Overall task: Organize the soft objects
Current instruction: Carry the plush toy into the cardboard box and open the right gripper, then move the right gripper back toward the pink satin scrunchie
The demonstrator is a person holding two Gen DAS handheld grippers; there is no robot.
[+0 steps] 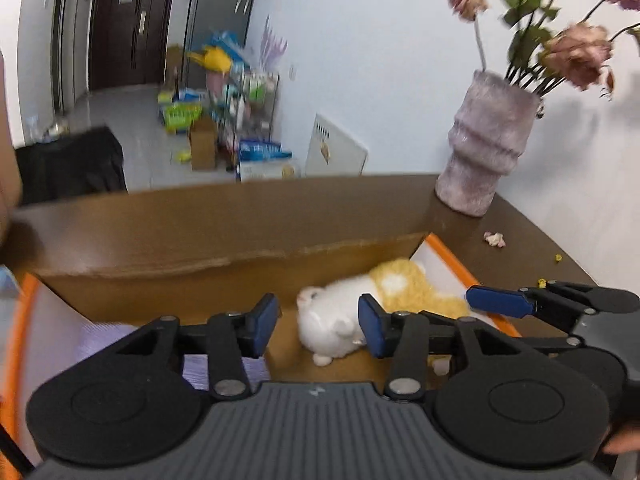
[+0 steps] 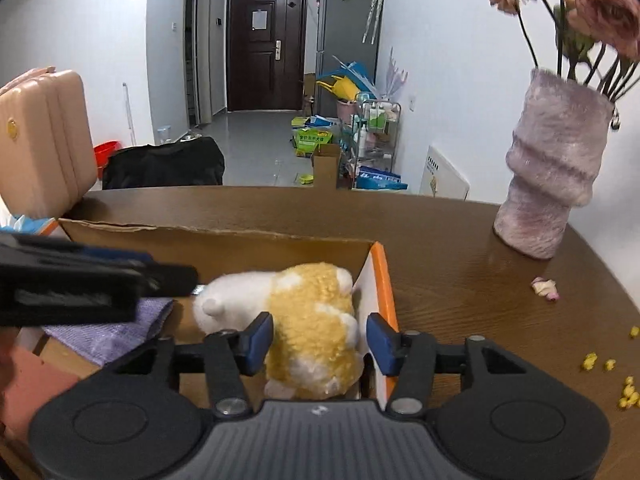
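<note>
A white and yellow plush toy (image 1: 360, 312) lies on its side at the right end of an open cardboard box (image 1: 200, 248). My left gripper (image 1: 318, 322) hovers over the toy's white end; the jaws are open and the left pad stands clear of the fur. Over the yellow end (image 2: 316, 320), my right gripper (image 2: 319, 342) is open, with the toy lying between and below its blue pads. A folded purple cloth (image 2: 108, 332) fills the box's left part. Each gripper shows in the other's view: the right one (image 1: 496, 302), the left one (image 2: 120, 280).
The box has an orange-edged white flap (image 2: 380, 280) and sits on a brown wooden table (image 2: 460, 280). A furry purple vase (image 2: 548, 184) with pink flowers stands at the back right. Petals and yellow crumbs (image 2: 592, 360) lie to the right. A pink suitcase (image 2: 40, 140) stands at the left.
</note>
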